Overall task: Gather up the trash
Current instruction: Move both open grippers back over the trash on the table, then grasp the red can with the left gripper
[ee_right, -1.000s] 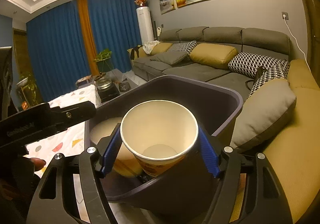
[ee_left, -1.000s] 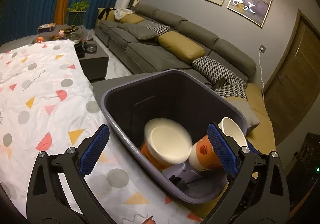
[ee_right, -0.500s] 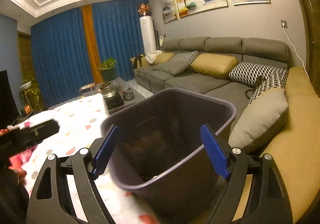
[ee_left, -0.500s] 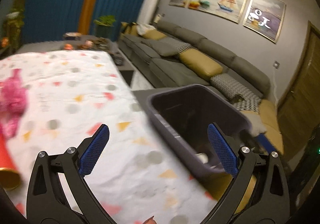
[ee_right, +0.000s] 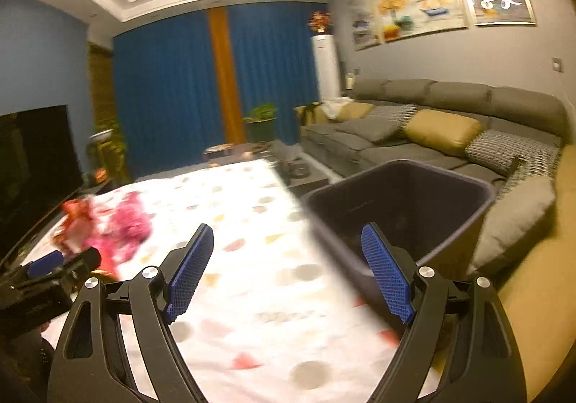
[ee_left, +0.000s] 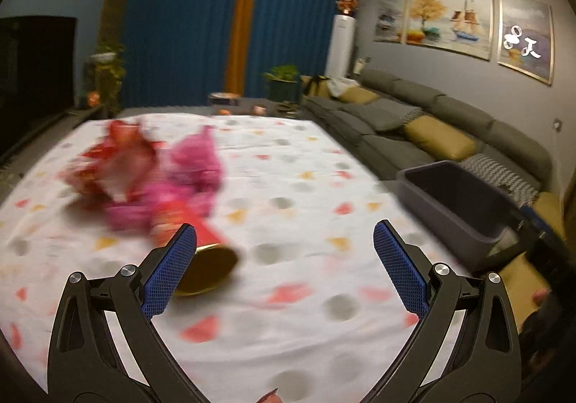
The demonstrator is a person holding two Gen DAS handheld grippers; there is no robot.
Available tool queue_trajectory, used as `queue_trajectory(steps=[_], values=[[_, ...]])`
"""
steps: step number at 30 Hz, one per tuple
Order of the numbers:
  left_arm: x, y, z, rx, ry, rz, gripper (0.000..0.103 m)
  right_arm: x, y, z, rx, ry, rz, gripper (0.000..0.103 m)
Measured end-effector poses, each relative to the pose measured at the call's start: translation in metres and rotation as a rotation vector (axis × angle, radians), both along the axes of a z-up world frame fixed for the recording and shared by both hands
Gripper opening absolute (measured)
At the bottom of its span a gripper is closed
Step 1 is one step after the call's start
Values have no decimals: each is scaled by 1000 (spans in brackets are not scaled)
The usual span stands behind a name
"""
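1. The dark plastic bin (ee_right: 406,208) – rectangular, smooth-walled – stands at the edge of the white patterned tablecloth (ee_left: 288,208), against the grey sofa (ee_right: 414,129).
2. Well apart from the bin, crumpled pink wrapping (ee_left: 187,183) and red wrapping (ee_left: 118,158) lie blurred on the cloth, with a red tube with a gold round end (ee_left: 208,266) just beside them.
3. The left gripper (ee_left: 284,266) hangs wide and empty over the cloth, its left pad in front of the tube.
4. The right gripper (ee_right: 288,273) – jaws just widened, nothing between them – hovers beside the bin, its right pad covering the near rim.
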State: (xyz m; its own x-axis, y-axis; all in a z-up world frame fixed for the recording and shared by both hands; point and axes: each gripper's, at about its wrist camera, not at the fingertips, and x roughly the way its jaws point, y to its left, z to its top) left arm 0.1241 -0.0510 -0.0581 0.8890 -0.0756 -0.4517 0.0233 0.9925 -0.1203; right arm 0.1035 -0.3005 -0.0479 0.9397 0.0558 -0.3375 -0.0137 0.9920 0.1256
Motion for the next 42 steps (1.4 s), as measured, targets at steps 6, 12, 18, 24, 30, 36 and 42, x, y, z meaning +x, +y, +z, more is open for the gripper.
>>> queue_trajectory(steps=[6,12,18,24,30,36,42], values=[[-26,54,-8,32,7,73,97,-3,47,4,8,-9,112,82],[-28,74,-18,30,47,81,97,-7,86,6,3,-13,194,82],[-4,70,-30,53,115,57,83,-7,98,6,-21,-7,213,82],[20,75,-41,26,202,32,64,-2,103,2,-30,6,215,82],[34,79,-50,1,267,16,26,9,110,-5,-38,39,232,82],[33,85,-52,-33,267,-4,3,16,119,-10,-45,67,253,81],[14,98,-41,-55,214,0,3,23,131,-11,-50,79,270,81]])
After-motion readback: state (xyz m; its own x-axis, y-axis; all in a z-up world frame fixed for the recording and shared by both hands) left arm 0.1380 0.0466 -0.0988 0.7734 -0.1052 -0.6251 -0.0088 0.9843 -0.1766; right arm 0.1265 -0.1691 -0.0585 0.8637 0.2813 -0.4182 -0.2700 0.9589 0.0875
